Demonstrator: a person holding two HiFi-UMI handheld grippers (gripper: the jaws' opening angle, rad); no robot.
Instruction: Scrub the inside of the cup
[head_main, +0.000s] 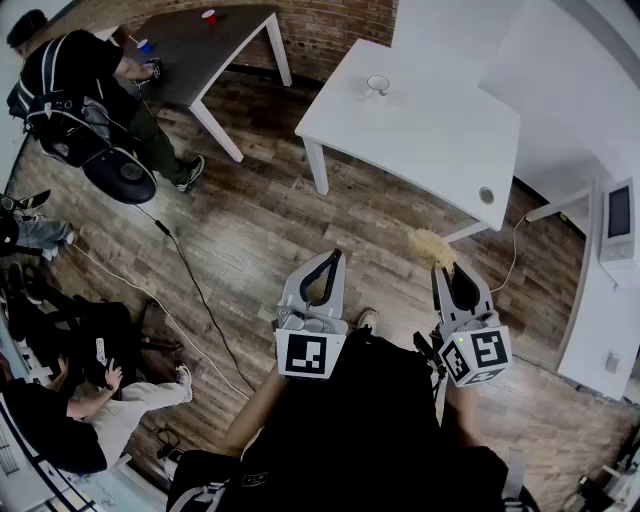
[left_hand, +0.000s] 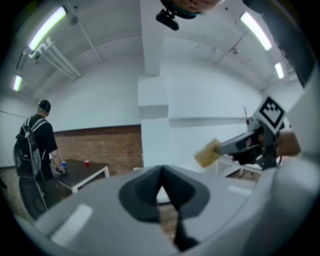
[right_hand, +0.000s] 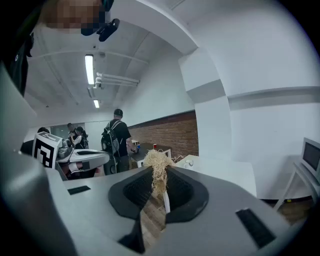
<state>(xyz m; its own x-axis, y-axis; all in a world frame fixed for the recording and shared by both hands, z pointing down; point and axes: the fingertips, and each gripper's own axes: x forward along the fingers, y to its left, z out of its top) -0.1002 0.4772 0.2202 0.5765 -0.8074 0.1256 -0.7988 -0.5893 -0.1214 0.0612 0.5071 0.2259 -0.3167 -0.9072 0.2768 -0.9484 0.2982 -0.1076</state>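
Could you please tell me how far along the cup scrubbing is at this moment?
Done: the right gripper is shut on the straw-coloured scrubber. In hand: nothing further; the left gripper is shut and empty, and both are held above the floor. Left: the cup stands on the white table, well apart from both grippers, so reaching it, holding it and scrubbing its inside all remain.

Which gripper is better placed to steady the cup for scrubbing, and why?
Left, probably. The left gripper is shut on nothing, so it can take the cup on the white table, while the right gripper is clamped on the fibrous scrubber. Both are far from the cup.
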